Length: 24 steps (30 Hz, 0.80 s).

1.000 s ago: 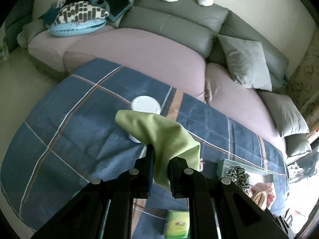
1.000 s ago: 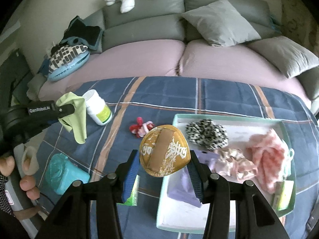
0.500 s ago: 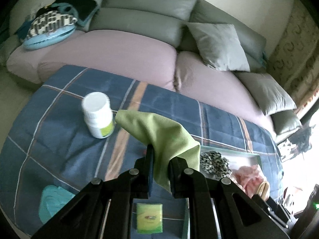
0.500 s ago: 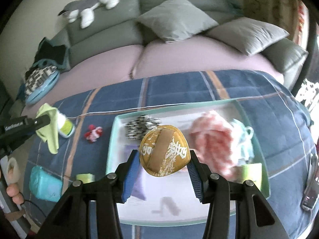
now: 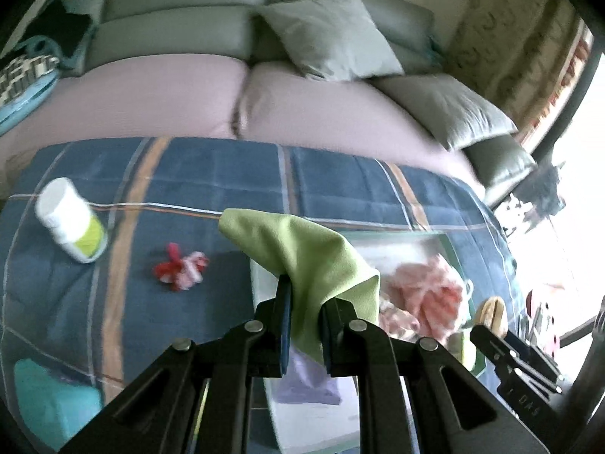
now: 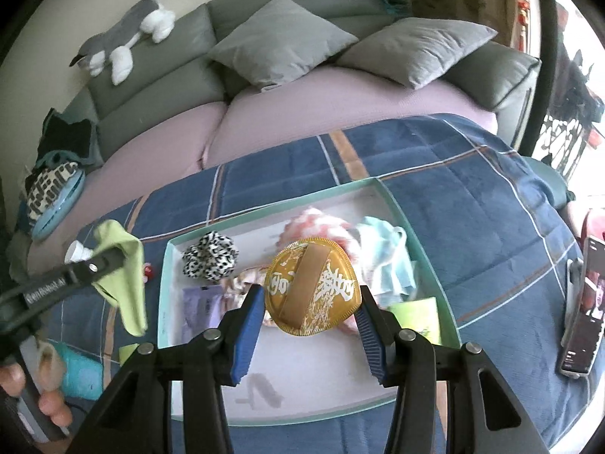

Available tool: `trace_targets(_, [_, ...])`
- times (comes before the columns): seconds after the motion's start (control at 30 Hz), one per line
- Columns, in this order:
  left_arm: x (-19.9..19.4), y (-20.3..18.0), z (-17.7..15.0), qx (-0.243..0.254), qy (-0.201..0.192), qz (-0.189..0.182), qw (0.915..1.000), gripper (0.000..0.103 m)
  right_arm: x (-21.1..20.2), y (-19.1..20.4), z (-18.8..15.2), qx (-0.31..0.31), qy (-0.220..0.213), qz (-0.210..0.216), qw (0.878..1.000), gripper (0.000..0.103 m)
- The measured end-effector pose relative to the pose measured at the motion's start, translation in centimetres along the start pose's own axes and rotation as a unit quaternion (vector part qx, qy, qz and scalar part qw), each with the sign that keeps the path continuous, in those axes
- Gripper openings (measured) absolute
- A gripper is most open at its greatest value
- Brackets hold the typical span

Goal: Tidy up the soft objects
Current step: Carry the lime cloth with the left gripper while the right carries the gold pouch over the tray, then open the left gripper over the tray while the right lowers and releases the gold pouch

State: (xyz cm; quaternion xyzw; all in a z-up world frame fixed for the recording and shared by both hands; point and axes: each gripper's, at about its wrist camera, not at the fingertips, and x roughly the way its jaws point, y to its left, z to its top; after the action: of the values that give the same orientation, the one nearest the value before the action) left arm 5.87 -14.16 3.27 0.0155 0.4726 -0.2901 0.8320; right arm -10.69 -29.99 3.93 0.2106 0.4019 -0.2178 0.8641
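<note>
My left gripper (image 5: 305, 304) is shut on a green cloth (image 5: 302, 249) and holds it above the left edge of the teal-rimmed white tray (image 5: 261, 287). My right gripper (image 6: 310, 314) is shut on a round gold puff (image 6: 312, 291) above the middle of the tray (image 6: 166, 265). The tray holds a leopard scrunchie (image 6: 210, 255), pink fabric (image 6: 317, 223), a light blue cloth (image 6: 389, 257), a purple packet (image 6: 200, 302) and a green packet (image 6: 416, 314). The green cloth also shows in the right wrist view (image 6: 124, 272), left of the tray. A red-and-white scrunchie (image 5: 181, 266) lies on the blue plaid blanket (image 5: 189, 174).
A white bottle with a green label (image 5: 70, 225) lies on the blanket at the left. A teal pouch (image 5: 49, 401) lies at the near left. A phone (image 6: 582, 302) lies right of the tray. The sofa (image 6: 340, 98) with grey pillows stands behind.
Both grippers have swung right with their loads. The left one with the green cloth now hangs at the tray's left edge. The right one with the puff is over the tray's middle.
</note>
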Motion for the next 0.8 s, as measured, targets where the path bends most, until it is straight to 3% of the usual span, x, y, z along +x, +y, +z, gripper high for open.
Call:
trace_targets(0.3, [3.0, -1.7, -0.8, 0.020, 0.029, -0.020, 0.9992, 0.013, 0.6, -0.4, -0.3, 0.001, 0.012, 0.008, 1.000, 0.051])
trace_targets(0.6, [7.0, 0.2, -1.8, 0.001, 0.076, 0.005, 0.9971, 0.014, 6.0, 0.9, -2.3, -0.023, 0.100, 0.006, 0.995, 0.051])
trace_targets(0.8, [8.1, 0.0, -2.6, 0.008, 0.096, 0.014, 0.9953, 0.014, 7.7, 1.1, -3.3, -0.033, 0.132, -0.006, 0.991, 0.051])
